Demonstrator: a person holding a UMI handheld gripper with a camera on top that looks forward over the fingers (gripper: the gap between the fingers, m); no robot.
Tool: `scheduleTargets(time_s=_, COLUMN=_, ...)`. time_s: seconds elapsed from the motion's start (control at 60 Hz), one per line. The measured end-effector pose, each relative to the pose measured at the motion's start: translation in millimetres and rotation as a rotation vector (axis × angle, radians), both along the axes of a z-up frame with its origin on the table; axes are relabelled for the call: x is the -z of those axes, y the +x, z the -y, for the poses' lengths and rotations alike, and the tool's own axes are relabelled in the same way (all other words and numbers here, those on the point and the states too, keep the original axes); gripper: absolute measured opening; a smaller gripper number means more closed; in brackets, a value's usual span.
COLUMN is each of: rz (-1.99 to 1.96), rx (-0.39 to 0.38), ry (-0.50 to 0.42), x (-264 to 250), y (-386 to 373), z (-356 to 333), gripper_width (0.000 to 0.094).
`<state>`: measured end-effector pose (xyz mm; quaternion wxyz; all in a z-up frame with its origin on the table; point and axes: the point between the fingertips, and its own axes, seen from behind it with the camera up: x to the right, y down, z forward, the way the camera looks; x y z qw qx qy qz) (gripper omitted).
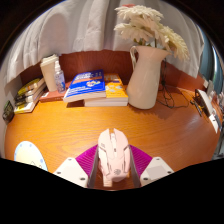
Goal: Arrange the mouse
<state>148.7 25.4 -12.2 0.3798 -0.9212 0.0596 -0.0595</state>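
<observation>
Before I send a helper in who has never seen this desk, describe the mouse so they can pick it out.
On the orange-brown wooden desk, nearer than the white vase and stacked books, the mouse sits between the gripper's pink-padded fingers. It is the only small, white, rounded thing there.

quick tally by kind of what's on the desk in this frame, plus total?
Mouse: 1, white, between the fingers of the claw, which look closed on it
Jug: 1, white, holding pale flowers
Book piles: 3, one beside the jug, one white, one beyond it
Cable: 1, dark
White object, cut off: 1
Total: 7
</observation>
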Motion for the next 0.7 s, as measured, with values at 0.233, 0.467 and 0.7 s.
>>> scheduleTargets(time_s=0.233, rz=-0.034, rx=-0.057, ry=-0.056, x=3, y=-5, z=-5, gripper_width=0.0422)
scheduleTargets(time_s=0.467, rz=-0.058, rx=-0.117, ry=0.049, x=-96, y=-10, z=-25, gripper_width=0.0402)
scheduleTargets(time_s=0.7, rz=-0.068, rx=-0.135, ry=0.337, x=-289, y=-54, z=-50, gripper_width=0.0403)
